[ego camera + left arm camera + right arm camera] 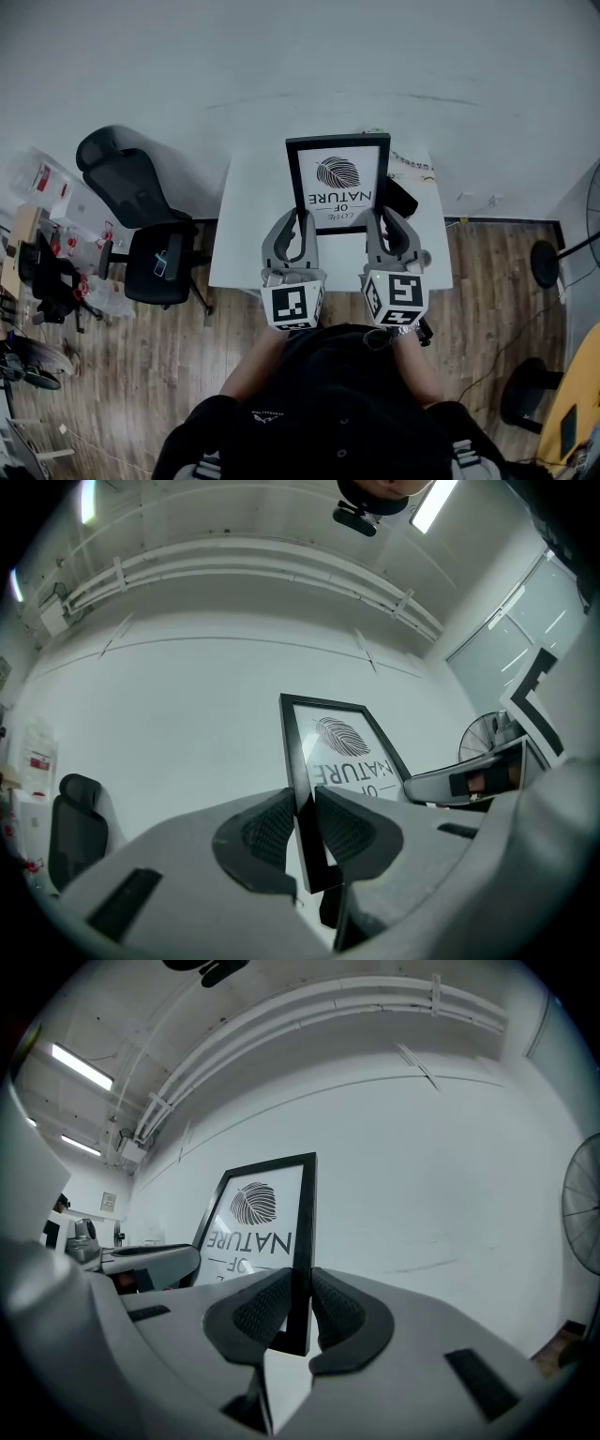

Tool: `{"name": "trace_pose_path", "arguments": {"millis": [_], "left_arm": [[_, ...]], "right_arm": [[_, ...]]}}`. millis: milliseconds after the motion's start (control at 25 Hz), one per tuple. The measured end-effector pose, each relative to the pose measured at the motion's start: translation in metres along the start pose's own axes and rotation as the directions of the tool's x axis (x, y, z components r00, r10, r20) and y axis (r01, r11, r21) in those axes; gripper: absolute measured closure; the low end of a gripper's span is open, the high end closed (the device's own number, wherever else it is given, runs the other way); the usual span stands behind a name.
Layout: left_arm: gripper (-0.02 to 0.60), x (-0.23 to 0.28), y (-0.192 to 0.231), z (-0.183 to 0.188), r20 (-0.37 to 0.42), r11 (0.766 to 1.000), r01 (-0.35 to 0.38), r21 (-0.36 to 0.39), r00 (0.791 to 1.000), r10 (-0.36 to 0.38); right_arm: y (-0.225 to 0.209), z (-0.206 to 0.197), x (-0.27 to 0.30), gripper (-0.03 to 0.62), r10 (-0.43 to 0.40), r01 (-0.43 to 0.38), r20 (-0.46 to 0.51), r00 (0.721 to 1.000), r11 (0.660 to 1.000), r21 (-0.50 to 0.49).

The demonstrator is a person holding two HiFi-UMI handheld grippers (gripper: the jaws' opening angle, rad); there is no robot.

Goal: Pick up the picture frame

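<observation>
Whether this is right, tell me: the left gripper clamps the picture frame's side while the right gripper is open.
Wrong on the right gripper: the right gripper view shows it shut on the picture frame, on its other side. The left gripper clamps as stated.

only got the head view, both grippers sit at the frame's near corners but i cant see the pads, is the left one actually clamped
Observer: Yes. In the left gripper view, the left gripper has both pads pressed on the black left edge of the picture frame.
Operator: and the right
Observer: Same there. The right gripper pinches the frame's right edge, one pad on each face.
Operator: how near the corner
Observer: Very near. The frame's corner ends just behind the pads.
</observation>
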State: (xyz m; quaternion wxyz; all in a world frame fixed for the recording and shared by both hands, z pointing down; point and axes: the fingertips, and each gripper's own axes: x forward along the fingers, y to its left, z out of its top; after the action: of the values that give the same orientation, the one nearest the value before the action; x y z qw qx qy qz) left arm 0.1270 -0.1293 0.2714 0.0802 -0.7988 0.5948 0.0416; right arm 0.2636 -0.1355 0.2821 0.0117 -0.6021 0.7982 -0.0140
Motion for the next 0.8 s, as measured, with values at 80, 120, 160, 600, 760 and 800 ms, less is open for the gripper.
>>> {"name": "trace_pose_path", "arguments": {"millis": [80, 120, 160, 600, 760, 800], "left_arm": [[0.506, 0.000, 0.000, -0.001, 0.002, 1.000, -0.004, 0.002, 1.000, 0.004], [0.506, 0.001, 0.000, -0.001, 0.003, 1.000, -0.005, 0.003, 1.000, 0.005], [0.506, 0.001, 0.000, -0.001, 0.003, 1.000, -0.006, 0.005, 1.000, 0.006], [0.506, 0.006, 0.001, -0.012, -0.033, 1.000, -0.004, 0.003, 0.999, 0.004], [0.506, 0.007, 0.001, -0.016, -0.046, 1.000, -0.008, 0.005, 0.999, 0.009], [0.506, 0.007, 0.001, -0.016, -0.048, 1.000, -0.008, 0.008, 0.999, 0.009]], "right_arm": [[0.000, 0.001, 0.000, 0.528, 0.002, -0.002, 0.006, 1.000, 1.000, -0.005], [0.000, 0.001, 0.000, 0.528, 0.004, -0.003, 0.006, 1.000, 1.000, -0.004], [-0.001, 0.000, 0.001, 0.528, 0.006, -0.006, 0.005, 1.000, 1.000, -0.002], [-0.004, -0.013, 0.008, 0.528, 0.002, -0.001, -0.031, 1.000, 1.000, 0.014], [-0.004, -0.016, 0.009, 0.528, 0.004, -0.003, -0.040, 0.999, 1.000, 0.017], [-0.004, -0.016, 0.009, 0.528, 0.003, -0.002, -0.041, 0.999, 1.000, 0.018]]}}
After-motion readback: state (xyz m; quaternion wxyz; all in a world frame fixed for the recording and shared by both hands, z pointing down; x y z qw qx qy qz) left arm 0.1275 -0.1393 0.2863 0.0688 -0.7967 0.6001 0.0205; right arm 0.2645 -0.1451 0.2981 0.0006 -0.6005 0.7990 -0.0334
